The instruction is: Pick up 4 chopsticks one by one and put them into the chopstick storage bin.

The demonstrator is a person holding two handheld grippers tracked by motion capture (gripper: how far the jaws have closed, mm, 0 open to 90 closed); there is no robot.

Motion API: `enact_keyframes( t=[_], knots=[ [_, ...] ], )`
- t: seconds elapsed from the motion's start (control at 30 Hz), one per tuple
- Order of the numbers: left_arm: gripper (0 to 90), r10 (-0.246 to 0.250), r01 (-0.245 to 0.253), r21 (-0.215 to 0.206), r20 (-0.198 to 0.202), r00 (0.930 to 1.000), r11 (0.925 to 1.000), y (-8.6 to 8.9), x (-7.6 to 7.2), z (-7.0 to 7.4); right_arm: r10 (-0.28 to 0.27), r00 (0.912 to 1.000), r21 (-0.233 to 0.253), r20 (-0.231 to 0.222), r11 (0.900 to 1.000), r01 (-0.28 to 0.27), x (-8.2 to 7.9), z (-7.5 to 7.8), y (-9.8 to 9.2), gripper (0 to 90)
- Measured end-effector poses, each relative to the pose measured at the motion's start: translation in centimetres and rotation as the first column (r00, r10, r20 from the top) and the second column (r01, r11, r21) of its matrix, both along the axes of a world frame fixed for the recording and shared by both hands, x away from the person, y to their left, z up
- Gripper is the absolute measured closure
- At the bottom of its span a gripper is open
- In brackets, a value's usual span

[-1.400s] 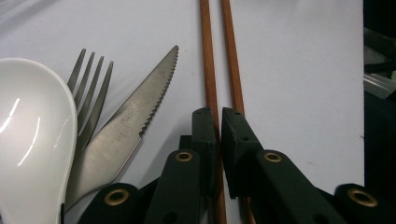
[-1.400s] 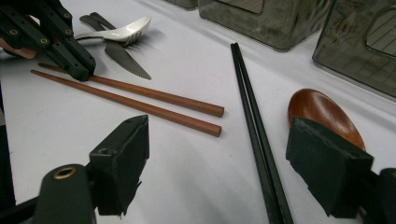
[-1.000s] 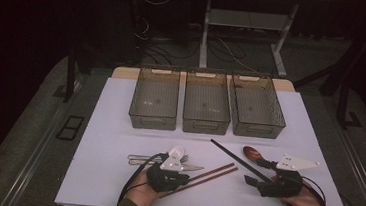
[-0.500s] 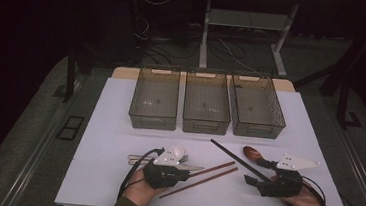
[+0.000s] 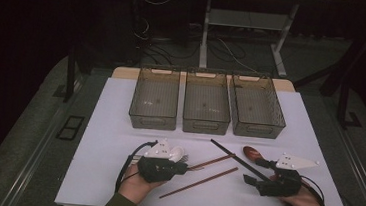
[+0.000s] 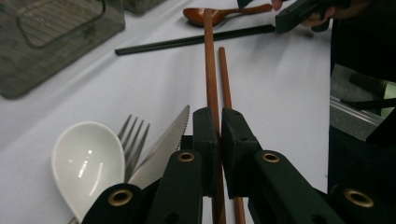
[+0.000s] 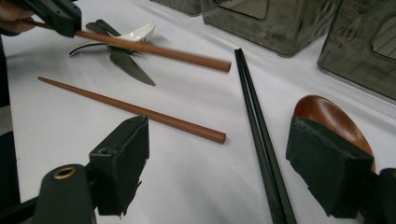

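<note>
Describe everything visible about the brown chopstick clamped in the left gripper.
The brown chopstick is a slim, round, reddish-brown rod that looks like wood. The left gripper has its jaws shut on it near one end, and the free end points toward the wooden spoon. Its twin, the second brown chopstick, lies flat on the white table.

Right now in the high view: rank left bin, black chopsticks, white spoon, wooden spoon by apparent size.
1. left bin, clearly largest.
2. black chopsticks, long but thin.
3. white spoon and wooden spoon: unsure. Both are partly hidden by the grippers, and their visible bowls look alike, so no ranking between them.
</note>
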State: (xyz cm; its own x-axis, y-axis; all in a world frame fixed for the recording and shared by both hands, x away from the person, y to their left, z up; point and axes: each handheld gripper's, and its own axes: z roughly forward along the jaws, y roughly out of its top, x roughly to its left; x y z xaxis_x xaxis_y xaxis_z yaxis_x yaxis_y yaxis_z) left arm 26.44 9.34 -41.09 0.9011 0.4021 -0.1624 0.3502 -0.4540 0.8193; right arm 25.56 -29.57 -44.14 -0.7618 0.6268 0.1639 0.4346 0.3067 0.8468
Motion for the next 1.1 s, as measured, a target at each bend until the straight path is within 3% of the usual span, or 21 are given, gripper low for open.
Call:
enact_keyframes(
  t=[0.33,0.6,0.87,1.1],
  knots=[
    [84.2,-0.006,0.007,-0.038,0.022,0.9997,0.9992,0.8,0.7,1.2,0.006,1.0000,0.003,0.000,1.000,-0.006,-0.2,0.0,0.4,19.5],
    [84.2,0.005,-0.003,-0.066,0.039,0.9992,0.9978,1.5,1.5,2.1,-0.023,0.9997,-0.002,0.009,1.000,0.023,-0.2,-0.1,0.3,13.6],
    [84.2,0.032,-0.027,-0.080,0.069,0.9971,0.9965,2.2,2.3,3.1,-0.027,0.9995,-0.014,0.013,1.000,0.028,-0.2,-0.1,0.3,13.7],
    [84.2,0.064,-0.056,-0.092,0.089,0.9939,0.9942,3.0,3.9,4.0,-0.028,0.9995,-0.012,0.010,1.000,0.028,-0.2,-0.2,0.4,13.7]
  ],
)
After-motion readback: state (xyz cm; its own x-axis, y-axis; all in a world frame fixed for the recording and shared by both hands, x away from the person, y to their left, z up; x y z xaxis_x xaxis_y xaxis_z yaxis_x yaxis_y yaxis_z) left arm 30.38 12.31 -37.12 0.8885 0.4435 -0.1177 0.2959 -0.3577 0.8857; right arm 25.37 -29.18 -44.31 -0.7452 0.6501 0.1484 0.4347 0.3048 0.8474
